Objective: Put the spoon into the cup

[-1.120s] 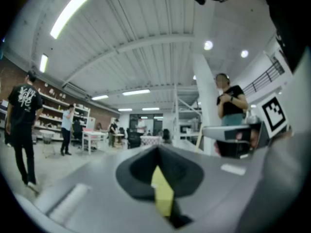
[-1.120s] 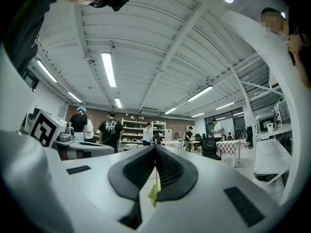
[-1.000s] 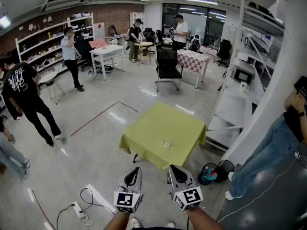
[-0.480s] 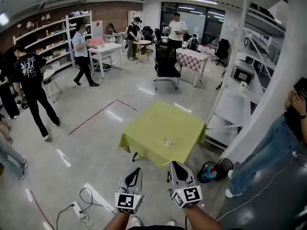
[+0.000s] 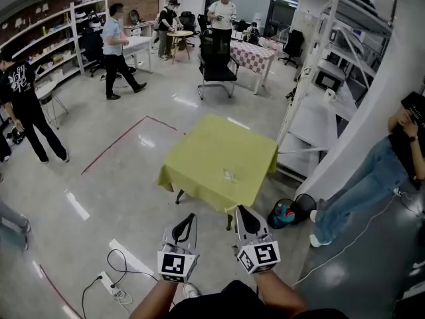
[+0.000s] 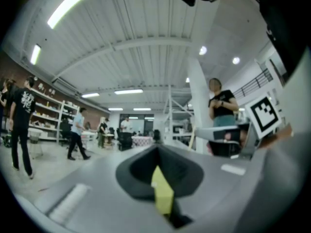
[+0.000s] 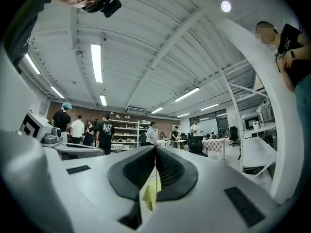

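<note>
Cup (image 5: pixel 229 175), possibly glass, on yellow table (image 5: pixel 199 168)

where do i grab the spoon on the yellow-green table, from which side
Likely the long handle, from above. Only a small clear cup shows on the yellow-green cloth-covered table, far beyond the left gripper and right gripper; the spoon's pose is too small to make out.

The yellow table (image 5: pixel 199 168) sits higher in view; the blue-shirted person (image 5: pixel 117 52) has walked on.
</note>
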### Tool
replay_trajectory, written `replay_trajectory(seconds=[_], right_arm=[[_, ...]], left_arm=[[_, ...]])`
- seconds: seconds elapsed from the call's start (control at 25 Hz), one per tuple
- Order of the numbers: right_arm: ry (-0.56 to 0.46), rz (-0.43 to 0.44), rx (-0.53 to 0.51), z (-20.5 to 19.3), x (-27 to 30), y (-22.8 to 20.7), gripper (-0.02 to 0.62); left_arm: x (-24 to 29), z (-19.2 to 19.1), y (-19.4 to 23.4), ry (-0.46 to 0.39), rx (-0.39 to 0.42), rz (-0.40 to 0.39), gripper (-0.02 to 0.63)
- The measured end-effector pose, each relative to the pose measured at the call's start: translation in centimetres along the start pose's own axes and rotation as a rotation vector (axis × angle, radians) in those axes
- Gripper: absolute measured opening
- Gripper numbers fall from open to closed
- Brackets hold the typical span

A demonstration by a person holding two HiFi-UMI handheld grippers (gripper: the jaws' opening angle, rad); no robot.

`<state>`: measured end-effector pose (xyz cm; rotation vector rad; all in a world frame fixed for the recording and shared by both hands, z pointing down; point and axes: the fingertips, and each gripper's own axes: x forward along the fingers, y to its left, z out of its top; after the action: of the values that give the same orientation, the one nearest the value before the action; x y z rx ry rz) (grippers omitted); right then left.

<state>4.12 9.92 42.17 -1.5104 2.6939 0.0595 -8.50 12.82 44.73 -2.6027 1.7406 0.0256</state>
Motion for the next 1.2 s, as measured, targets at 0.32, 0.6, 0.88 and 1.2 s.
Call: replay_trajectory(seconds=[0.32, 0.6, 0.88, 1.2], right_arm=[[0.029, -0.028, 0.000, -1.3, 1.7, -1.2, 0.008], [0.030, -0.002, -0.008, -1.7, 5.3, -5.7, 0.008], [0.025, 0.012, 0.012, -2.4, 10.2, -11.1, 0.008], [0.026, 0.034, 0.068, -3.8, 13.9, -16.0, 0.008]], left_arm=[[2.4, -0.6, 0.6, 0.007, -0.008, -0.045, 0.006], [8.0, -0.7, 0.5, 0.020, 0.017, -0.043, 0.006], [15.1, -0.5, 1.7, 0.028, 0.032, -0.025, 0.006], [21.5, -1.7, 1.9, 0.090, 0.030, 0.007, 0.006]])
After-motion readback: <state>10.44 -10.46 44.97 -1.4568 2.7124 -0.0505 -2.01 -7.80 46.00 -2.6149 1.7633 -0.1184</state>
